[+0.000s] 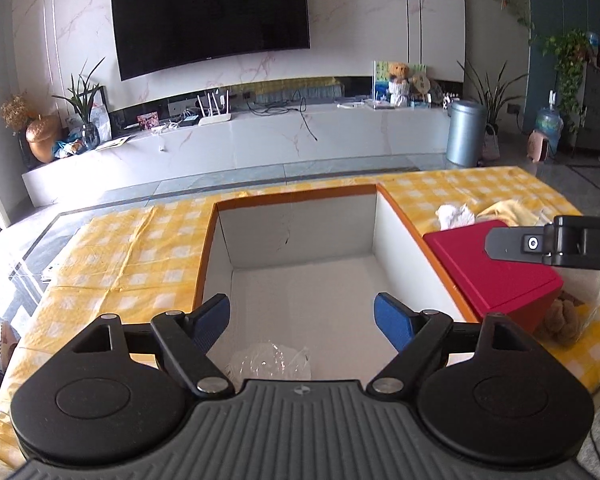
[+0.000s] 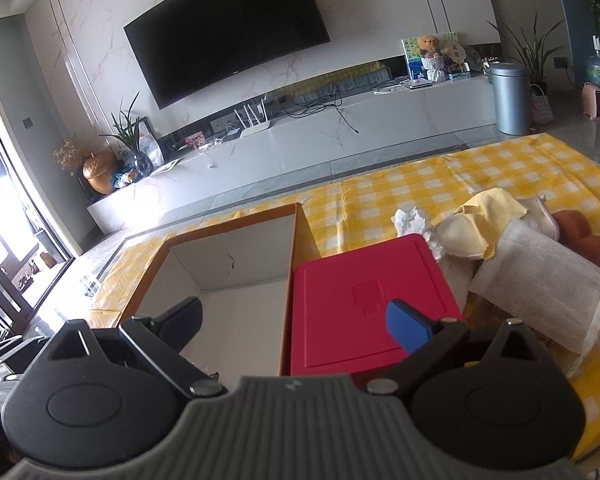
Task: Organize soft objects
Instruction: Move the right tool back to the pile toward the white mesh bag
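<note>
A large open box [image 1: 384, 248] with orange rim and white inside stands on the yellow checked cloth; it also shows in the right wrist view [image 2: 292, 240]. A clear plastic bag [image 1: 272, 362] lies on its floor near me. My left gripper [image 1: 302, 316] is open and empty above the box. My right gripper [image 2: 296, 320] is open and empty over the box's right wall and a red box [image 2: 364, 304]. Soft objects lie to the right: a white mesh pouch [image 2: 544, 292], a yellow cloth [image 2: 492, 208], a white crumpled cloth [image 2: 412, 218], a cream item [image 2: 460, 240] and a brown plush [image 1: 562, 320].
The red box [image 1: 492, 264] sits against the big box's right side. The right gripper's body [image 1: 556, 242] reaches in over it in the left wrist view. The table [image 1: 112, 248] ends at the far edge, with floor, a TV cabinet and a grey bin [image 1: 465, 132] beyond.
</note>
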A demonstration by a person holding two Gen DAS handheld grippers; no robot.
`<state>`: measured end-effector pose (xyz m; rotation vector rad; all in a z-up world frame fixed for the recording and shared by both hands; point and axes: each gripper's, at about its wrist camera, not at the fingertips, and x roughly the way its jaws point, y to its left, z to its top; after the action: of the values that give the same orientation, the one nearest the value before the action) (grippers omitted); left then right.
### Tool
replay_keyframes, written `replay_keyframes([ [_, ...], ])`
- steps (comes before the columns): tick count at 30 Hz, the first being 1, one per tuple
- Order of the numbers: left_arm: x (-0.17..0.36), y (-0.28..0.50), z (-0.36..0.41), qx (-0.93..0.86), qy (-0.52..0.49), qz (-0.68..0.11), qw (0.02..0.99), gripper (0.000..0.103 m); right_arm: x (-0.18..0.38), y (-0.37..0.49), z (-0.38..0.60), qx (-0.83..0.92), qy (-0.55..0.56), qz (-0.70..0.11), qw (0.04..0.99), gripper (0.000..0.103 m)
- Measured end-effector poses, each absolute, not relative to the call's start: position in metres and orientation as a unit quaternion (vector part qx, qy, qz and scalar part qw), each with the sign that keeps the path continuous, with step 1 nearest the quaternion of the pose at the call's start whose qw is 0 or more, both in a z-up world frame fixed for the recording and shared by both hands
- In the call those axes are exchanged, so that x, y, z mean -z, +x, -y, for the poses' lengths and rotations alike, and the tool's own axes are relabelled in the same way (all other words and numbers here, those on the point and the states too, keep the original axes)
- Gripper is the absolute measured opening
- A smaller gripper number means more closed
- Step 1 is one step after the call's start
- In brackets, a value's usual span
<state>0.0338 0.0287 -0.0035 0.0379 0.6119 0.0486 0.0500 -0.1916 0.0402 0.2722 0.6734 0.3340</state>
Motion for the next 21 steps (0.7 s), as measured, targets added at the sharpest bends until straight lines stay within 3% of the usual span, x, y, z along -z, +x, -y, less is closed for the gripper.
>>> replay_keyframes([
  [13,-0.022,0.014,0.001,0.009,0.011,-0.247,0.969,0.096,-0.072,0.018,0.327,0.027,0.127,-0.283,0.950,0.100],
  [21,-0.020,0.025,0.047,0.049,0.020,-0.280,0.959,0.096,-0.018,0.040,0.381,0.120,0.142,-0.373,0.909,0.100],
])
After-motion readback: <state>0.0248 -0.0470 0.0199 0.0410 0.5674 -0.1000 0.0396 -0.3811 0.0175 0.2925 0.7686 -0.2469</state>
